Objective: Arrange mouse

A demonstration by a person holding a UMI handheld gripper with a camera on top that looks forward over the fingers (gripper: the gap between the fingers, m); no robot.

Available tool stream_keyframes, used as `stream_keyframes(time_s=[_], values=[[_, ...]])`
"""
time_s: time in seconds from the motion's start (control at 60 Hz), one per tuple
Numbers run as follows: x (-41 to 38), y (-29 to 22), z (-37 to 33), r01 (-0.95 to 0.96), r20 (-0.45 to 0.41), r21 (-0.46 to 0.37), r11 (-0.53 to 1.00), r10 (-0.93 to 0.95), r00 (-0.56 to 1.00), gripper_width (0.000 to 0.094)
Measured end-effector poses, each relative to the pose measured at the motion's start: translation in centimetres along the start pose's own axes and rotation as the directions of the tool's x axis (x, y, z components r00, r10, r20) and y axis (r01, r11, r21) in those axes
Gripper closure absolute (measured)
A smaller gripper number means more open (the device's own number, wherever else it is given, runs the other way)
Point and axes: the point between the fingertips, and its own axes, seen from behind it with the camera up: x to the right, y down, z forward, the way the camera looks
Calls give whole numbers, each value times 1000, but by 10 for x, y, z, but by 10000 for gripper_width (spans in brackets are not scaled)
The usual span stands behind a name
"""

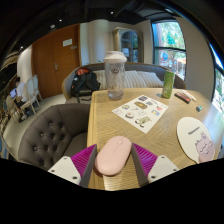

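Looking at the pink mouse [113, 155] sitting on the wooden table [125, 125] between the spread fingers of the gripper [114, 162], it's probably light, hard and slick, so squeeze its sides mid-body.

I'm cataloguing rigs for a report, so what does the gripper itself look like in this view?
The gripper has two fingers with pale, whitish angular outer shells. Each finger bears a flat magenta pad on its inner face, tapering toward the tip. No cables, markings, sleeve or hand show in this view.
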Motion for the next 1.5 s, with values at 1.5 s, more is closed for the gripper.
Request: stream_keyframes(time_s=[1.5], values=[[259,-127,-63,126,196,147,981,-154,969,490]])
